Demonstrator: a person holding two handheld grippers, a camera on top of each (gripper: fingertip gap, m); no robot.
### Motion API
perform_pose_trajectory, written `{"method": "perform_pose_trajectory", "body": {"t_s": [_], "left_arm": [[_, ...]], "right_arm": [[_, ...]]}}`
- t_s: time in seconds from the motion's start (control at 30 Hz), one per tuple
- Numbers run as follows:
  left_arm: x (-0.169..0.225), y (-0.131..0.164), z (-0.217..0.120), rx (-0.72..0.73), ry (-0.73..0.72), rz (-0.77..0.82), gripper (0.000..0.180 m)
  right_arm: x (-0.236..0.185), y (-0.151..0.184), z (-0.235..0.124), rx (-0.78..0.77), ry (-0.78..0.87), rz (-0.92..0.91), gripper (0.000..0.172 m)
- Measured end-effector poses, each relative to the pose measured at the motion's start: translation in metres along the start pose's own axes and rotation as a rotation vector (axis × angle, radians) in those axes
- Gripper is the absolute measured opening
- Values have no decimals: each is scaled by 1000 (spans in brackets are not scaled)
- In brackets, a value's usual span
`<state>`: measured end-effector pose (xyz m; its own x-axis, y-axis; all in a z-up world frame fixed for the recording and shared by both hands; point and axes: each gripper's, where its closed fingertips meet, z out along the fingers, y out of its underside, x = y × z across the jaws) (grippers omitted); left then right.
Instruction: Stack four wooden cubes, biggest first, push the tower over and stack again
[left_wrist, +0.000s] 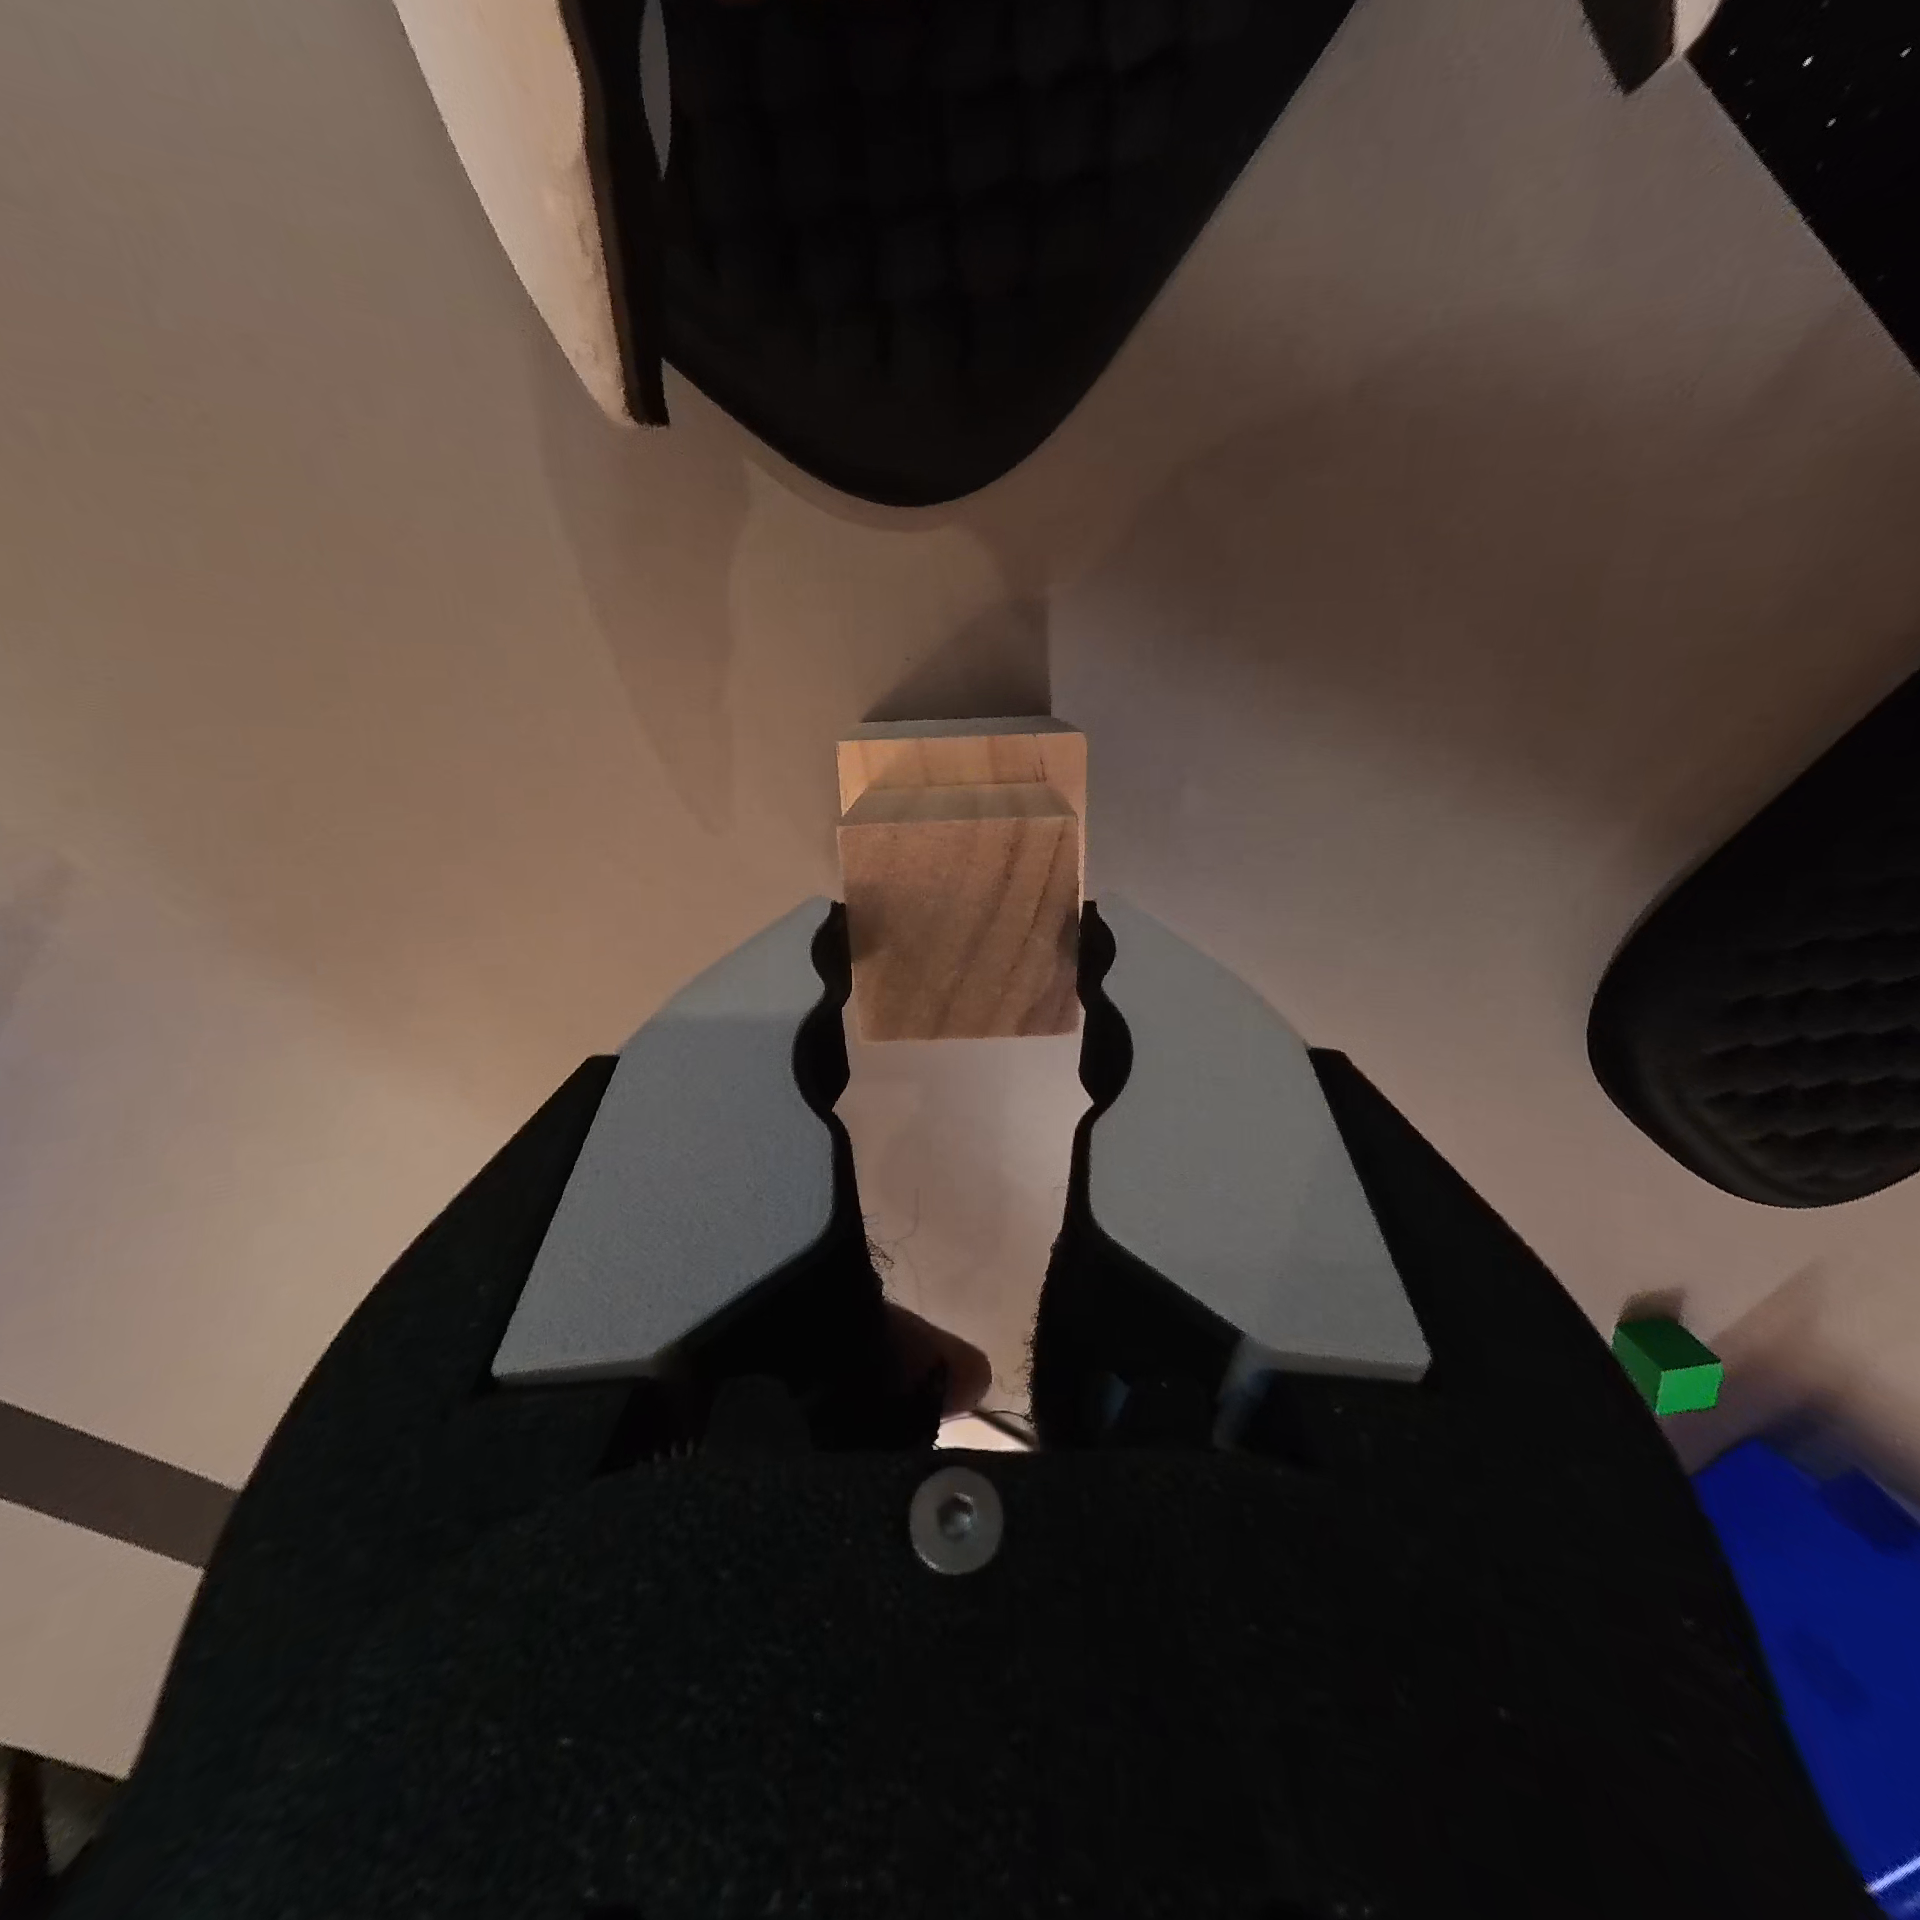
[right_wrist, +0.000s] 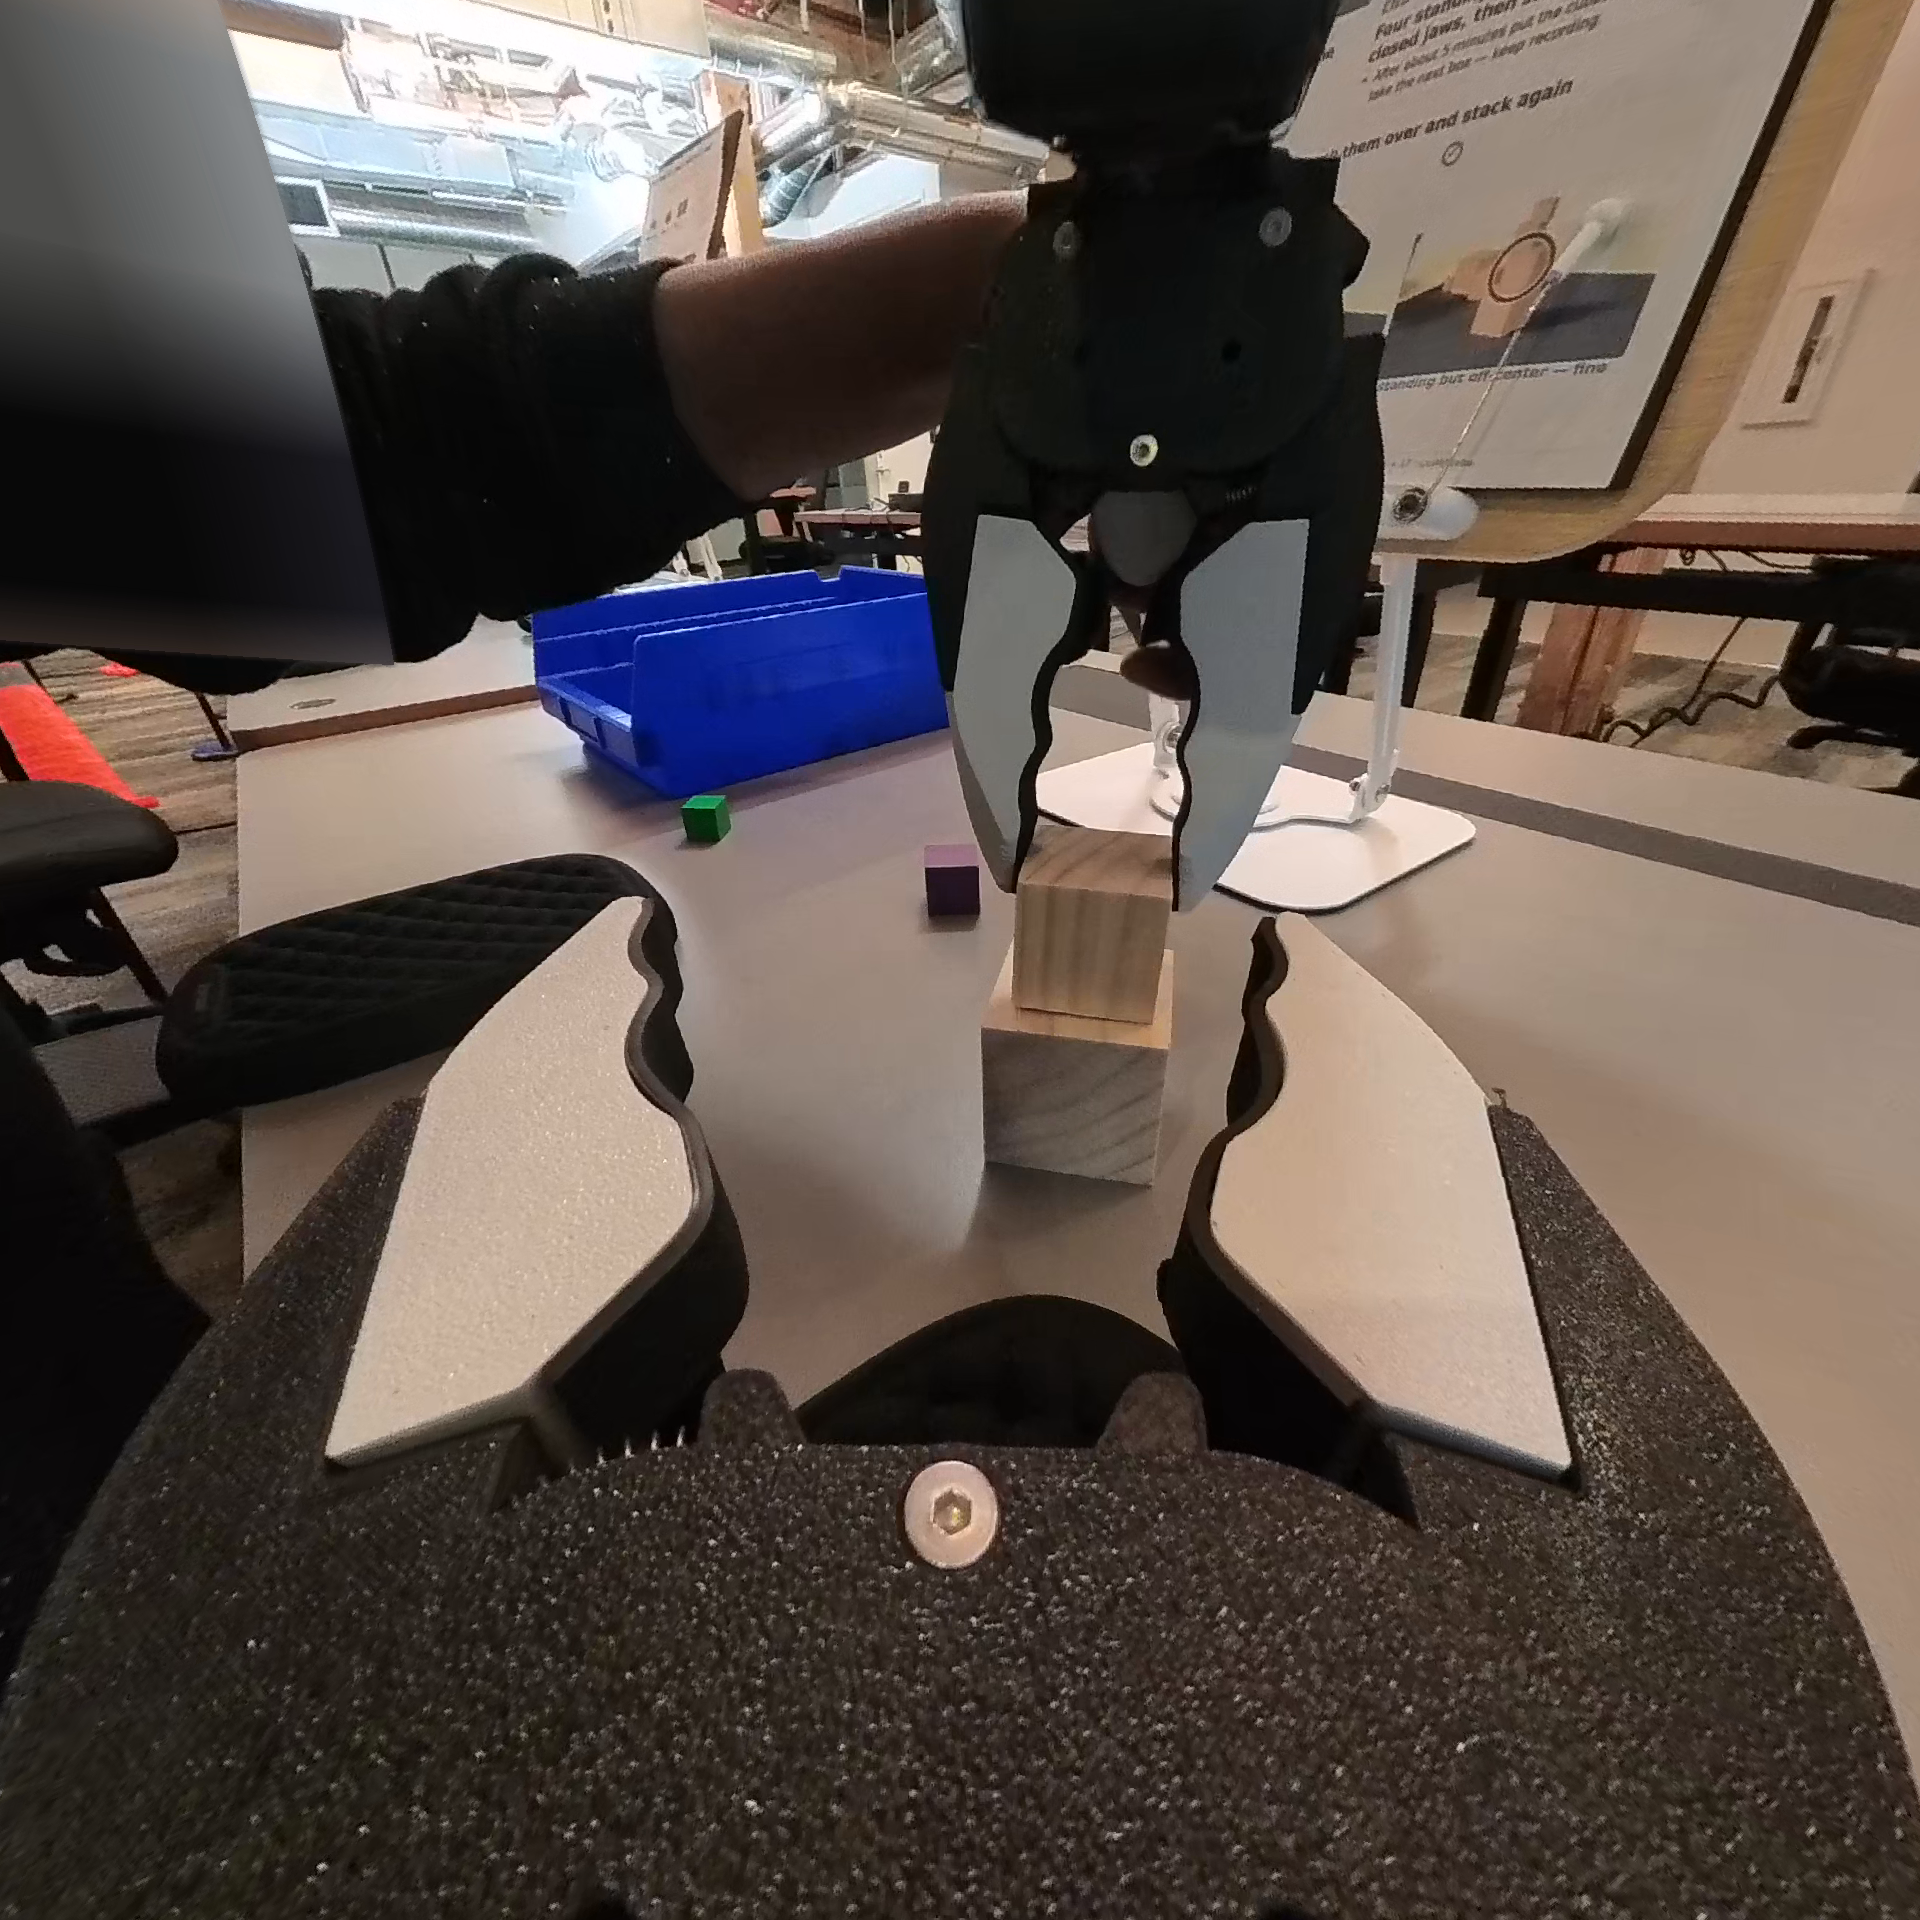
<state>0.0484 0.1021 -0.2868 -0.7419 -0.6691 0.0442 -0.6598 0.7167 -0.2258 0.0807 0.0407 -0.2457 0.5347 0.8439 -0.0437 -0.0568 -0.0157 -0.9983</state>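
Upper wood block sits on a lower wood block, slightly off-centre, both on the grey desk. Left gripper comes down from above, pinching the upper block near its top; black pads pressed on both sides, seen in the left wrist view too. A person's arm in a black sleeve reaches in w/ that gripper.

Right gripper is low, just in front of the stack, fingers spread wide, nothing between the pads; stack stands beyond the fingertips, apart from them.

Purple cube just left of the stack; green cube farther back-left; blue bin behind that. White stand base behind-right. Black padded armrest at the desk's left edge.
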Motion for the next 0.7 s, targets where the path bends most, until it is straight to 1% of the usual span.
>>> {"method": "perform_pose_trajectory", "body": {"t_s": [0.03, 0.2, 0.23, 0.3, 0.33, 0.4, 0.43, 0.47, 0.53, 0.63, 0.7], "left_arm": [[0, 0, 0, 1, 1, -1, 42], [-3, -2, -4, 24, -32, -26, 66], [-4, -3, -8, 34, -49, -38, 67], [-5, -9, -23, 129, -91, -99, 71], [-4, -13, -33, 194, -111, -154, 75], [3, -10, -53, 306, -142, -281, 86], [13, -4, -61, 345, -136, -321, 86], [23, 5, -66, 365, -137, -339, 81], [41, 29, -67, 348, -168, -368, 75], [64, 66, -52, 262, -189, -396, 70], [77, 86, -34, 200, -164, -409, 67]], "right_arm": [[0, 0, 0, 0, 0, 0, 103], [0, 0, 0, -2, 0, -2, 102], [0, 0, 0, 0, 0, -1, 102], [0, 0, -1, 5, 0, 1, 102], [0, -1, -1, 8, 1, 2, 102], [0, -1, -2, 14, 1, 4, 102], [0, -2, -2, 16, 0, 5, 102], [0, -2, -2, 17, -1, 6, 101], [0, -2, -2, 15, -6, 6, 101], [-1, -1, -1, 9, -8, -2, 101], [-1, 0, 0, 1, -10, -4, 101]]}}
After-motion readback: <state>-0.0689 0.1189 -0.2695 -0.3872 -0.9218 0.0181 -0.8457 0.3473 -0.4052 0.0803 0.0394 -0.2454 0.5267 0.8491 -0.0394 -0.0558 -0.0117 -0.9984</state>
